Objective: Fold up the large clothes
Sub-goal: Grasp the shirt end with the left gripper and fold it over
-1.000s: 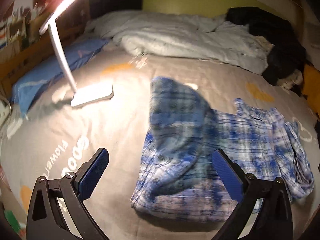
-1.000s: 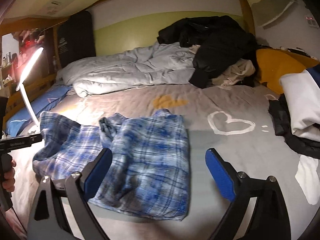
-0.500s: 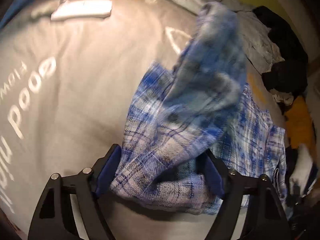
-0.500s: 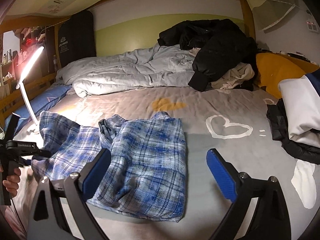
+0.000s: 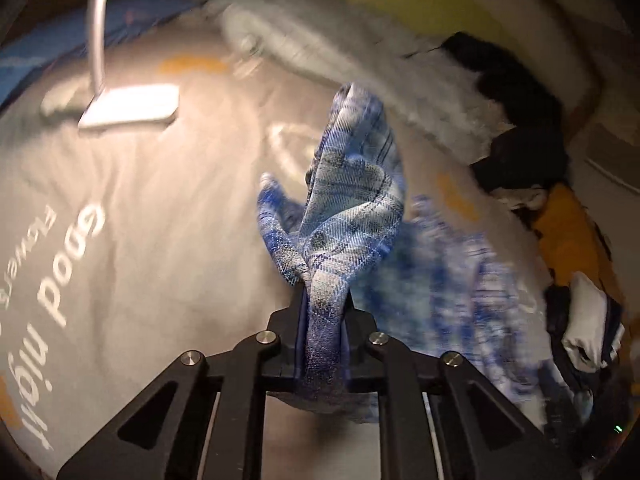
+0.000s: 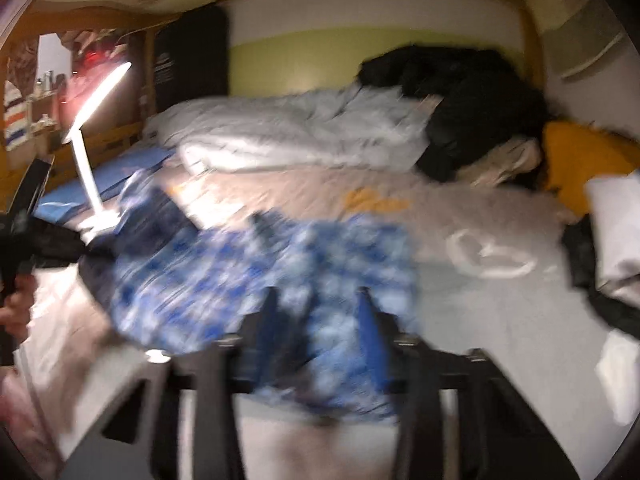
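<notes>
A wide bed (image 5: pixel 152 208) fills both views, its grey sheet smooth and matte, printed with white lettering at 9 o'clock of the left view and a white heart outline (image 6: pixel 488 252) at 3 o'clock of the right view. A puffy, crumpled white duvet (image 6: pixel 288 136) is heaped along the far edge at 12 o'clock, with a black coat (image 6: pixel 464 96) slumped on its right end and a mustard cushion (image 6: pixel 576 160) beside that. The shirt (image 5: pixel 352 208), soft woven blue-and-white plaid, lies mid-bed: one bunched edge rises in a twisted, peaked fold from the left gripper (image 5: pixel 324 312), whose fingers are pressed together on the cloth, while the rest spreads flat and blurred toward 4 o'clock. In the right view the shirt (image 6: pixel 256 280) is a smeared blue patch at centre reaching down to 6 o'clock, where the right gripper (image 6: pixel 316 320) has its blue-padded fingers drawn close around the hem; blur hides whether they actually pinch it. A slim white lamp (image 6: pixel 90 148) with a flat rectangular base stands at 10 o'clock, its bent bar head glowing.
</notes>
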A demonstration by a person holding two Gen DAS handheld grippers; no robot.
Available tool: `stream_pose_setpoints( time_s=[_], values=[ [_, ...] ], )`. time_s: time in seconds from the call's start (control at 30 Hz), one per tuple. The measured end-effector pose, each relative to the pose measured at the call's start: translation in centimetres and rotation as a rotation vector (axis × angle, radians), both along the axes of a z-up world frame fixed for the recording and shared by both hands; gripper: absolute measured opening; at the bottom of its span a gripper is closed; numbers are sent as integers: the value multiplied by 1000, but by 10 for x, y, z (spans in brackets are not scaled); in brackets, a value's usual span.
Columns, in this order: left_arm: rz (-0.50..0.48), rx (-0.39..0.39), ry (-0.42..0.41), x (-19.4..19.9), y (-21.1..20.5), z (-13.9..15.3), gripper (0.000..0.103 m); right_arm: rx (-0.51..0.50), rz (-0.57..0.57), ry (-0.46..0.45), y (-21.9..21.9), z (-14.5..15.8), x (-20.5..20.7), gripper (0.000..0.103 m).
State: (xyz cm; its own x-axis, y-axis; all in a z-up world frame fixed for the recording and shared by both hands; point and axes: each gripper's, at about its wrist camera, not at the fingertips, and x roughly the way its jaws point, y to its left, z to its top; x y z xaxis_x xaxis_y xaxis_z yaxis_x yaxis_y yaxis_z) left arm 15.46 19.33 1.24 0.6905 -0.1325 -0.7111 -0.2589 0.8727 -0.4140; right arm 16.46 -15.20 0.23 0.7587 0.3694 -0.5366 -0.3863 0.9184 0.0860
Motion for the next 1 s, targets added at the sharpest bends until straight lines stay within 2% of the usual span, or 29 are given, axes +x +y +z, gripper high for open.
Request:
stream_pose_setpoints(
  time_s=[0.03, 0.17, 0.2, 0.3, 0.33, 0.43, 0.57, 0.7, 0.8, 0.93, 1.0],
  values=[
    [-18, 0, -26, -1, -4, 7, 11, 5, 14, 36, 2, -5, 3, 17],
    [-101, -13, -123, -7, -23, 30, 9, 60, 89, 227, 12, -39, 21, 14],
    [-108, -33, -134, -4, -29, 34, 8, 54, 112, 237, 16, -43, 24, 14],
    [-165, -180, -162, 2, -44, 44, 3, 42, 141, 228, 26, -44, 32, 14],
    [-194, -208, -169, 4, -50, 47, 2, 57, 151, 239, 27, -43, 34, 14],
    [-266, -181, -191, 9, -82, 58, 1, 114, 159, 289, 26, -44, 43, 14],
    [-338, -189, -187, 15, -112, 57, 1, 103, 161, 256, 22, -32, 41, 14],
    [-379, -179, -177, 19, -136, 62, 0, 148, 70, 195, 3, -3, 47, 15],
    [-386, -249, -199, 24, -146, 68, 0, 143, -39, 174, -24, 11, 60, 19],
    [-425, -310, -224, 35, -176, 74, 0, 200, -184, 157, -75, 21, 73, 20],
    [-457, -358, -213, 42, -196, 71, 0, 218, -234, 142, -94, 28, 76, 26]
  ],
)
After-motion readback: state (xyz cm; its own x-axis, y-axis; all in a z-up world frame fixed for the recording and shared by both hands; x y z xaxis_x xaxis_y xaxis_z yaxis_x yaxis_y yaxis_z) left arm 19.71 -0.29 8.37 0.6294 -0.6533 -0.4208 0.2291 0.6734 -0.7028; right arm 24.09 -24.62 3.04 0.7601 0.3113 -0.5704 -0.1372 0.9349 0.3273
